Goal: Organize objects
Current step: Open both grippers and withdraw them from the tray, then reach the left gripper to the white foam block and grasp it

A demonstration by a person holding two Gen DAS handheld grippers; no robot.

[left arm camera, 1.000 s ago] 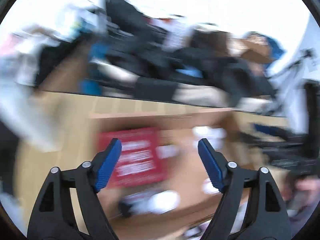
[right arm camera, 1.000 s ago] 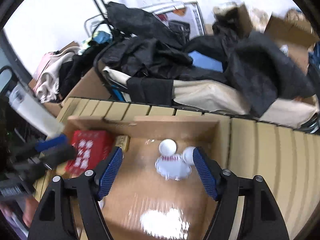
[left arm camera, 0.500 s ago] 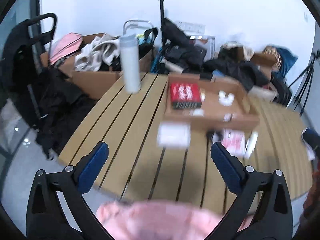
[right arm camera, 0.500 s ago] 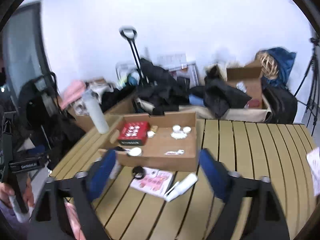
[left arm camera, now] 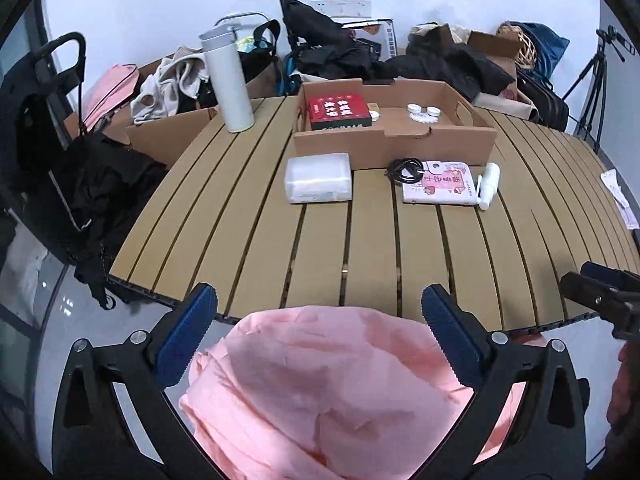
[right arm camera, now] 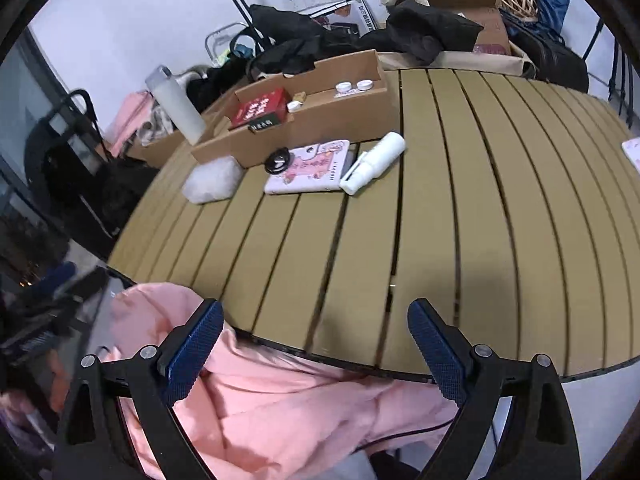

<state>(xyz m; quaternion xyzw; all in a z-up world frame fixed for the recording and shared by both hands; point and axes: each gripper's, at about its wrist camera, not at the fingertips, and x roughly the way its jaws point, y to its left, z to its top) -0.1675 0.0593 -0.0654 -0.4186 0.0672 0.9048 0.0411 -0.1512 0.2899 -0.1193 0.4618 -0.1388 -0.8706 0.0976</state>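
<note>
A shallow cardboard box stands at the far side of the slatted table. In it lie a red packet and two small white caps. In front of it sit a clear plastic case, a coiled black cable, a pink notebook and a white tube. My left gripper and right gripper hang open and empty at the near table edge, over pink clothing.
A tall white flask stands at the table's far left. Dark clothes, bags and cardboard boxes pile up behind the table. A paper slip lies at the right edge. A tripod stands far right.
Both grippers have pulled back from over the cardboard box to the near table edge, and their jaws have spread wider. The whole table now shows.
</note>
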